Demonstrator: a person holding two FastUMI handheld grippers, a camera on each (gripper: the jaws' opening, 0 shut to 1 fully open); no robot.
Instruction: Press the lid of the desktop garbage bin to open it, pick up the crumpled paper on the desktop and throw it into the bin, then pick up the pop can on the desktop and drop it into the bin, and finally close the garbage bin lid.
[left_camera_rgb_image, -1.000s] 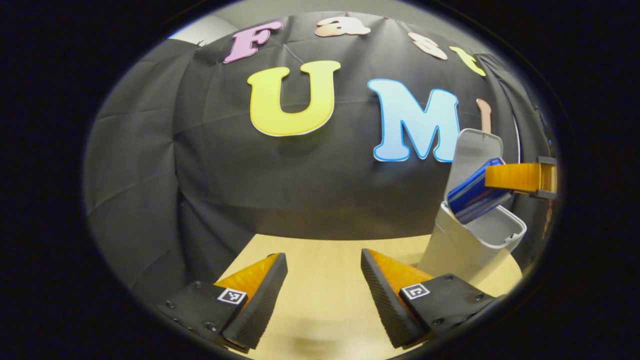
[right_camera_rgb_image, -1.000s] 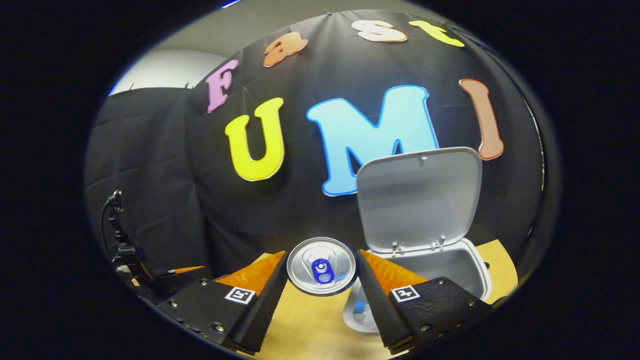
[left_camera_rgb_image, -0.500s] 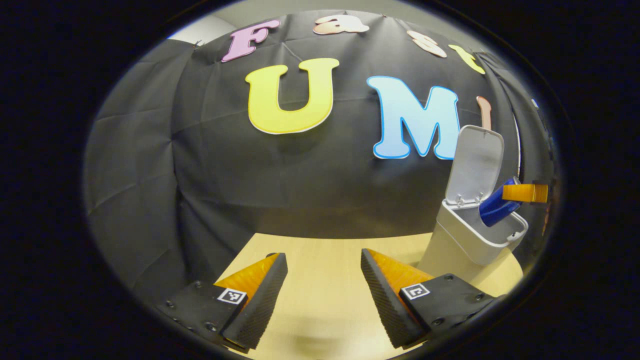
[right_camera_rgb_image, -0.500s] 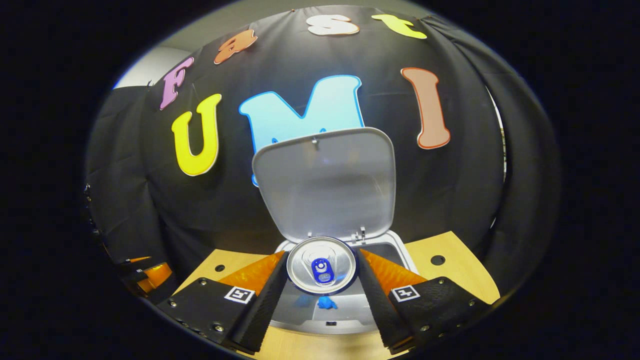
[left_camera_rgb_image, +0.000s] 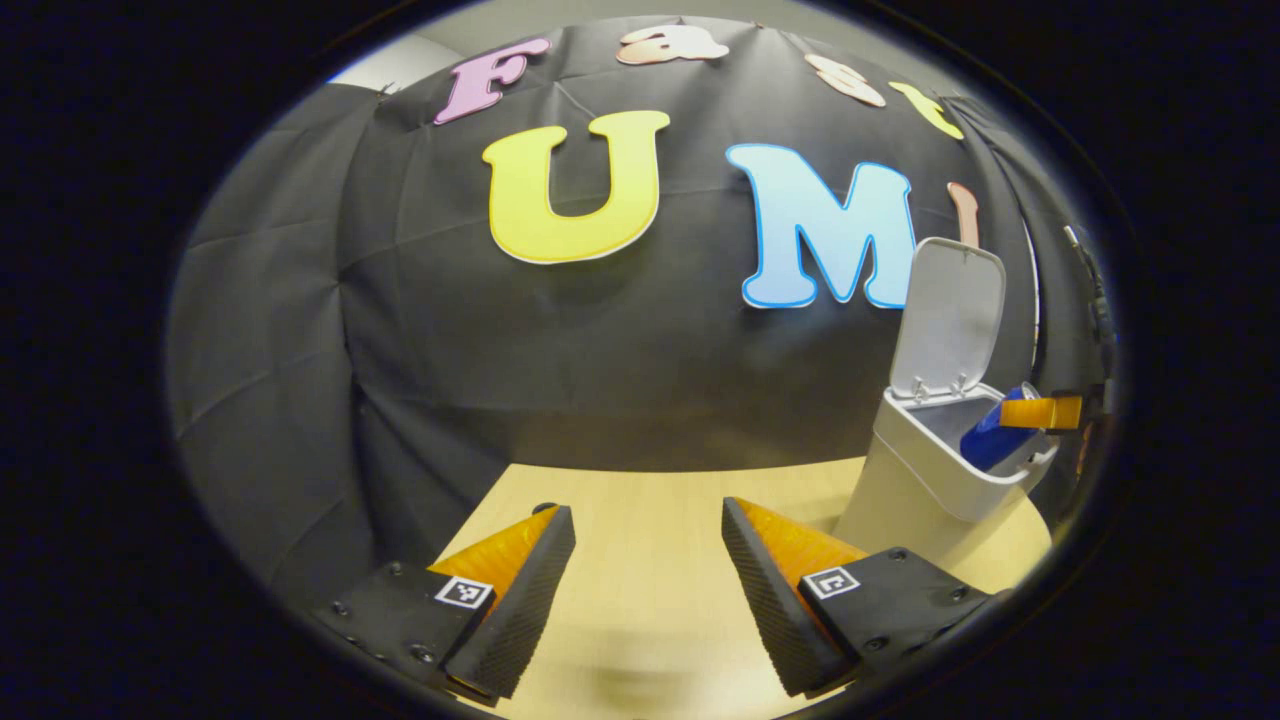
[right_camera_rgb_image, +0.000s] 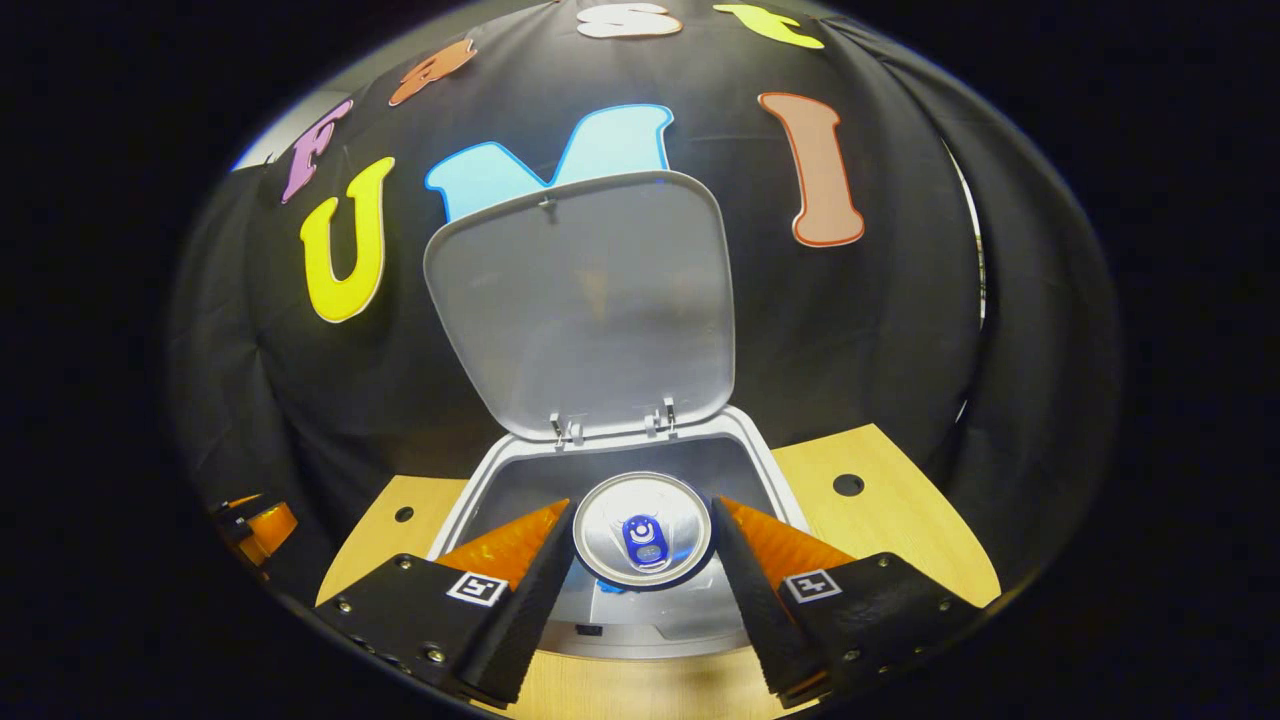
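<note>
Right tool (right_camera_rgb_image: 640, 545) pinching pop can (right_camera_rgb_image: 642, 528), now lower over bin (right_camera_rgb_image: 770, 470) (lid (right_camera_rgb_image: 585, 300) up).

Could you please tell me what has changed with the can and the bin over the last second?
The right gripper has carried the pop can from beside the garbage bin to over its opening, and the can's lower end now dips into the bin. The grip stayed shut on the can, the lid stayed up, and the left gripper stayed open over the table.

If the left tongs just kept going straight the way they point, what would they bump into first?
Probably the black cloth wall beyond the table. The left tongs stand open; the bin sits off to the side, though depth is unclear.
</note>
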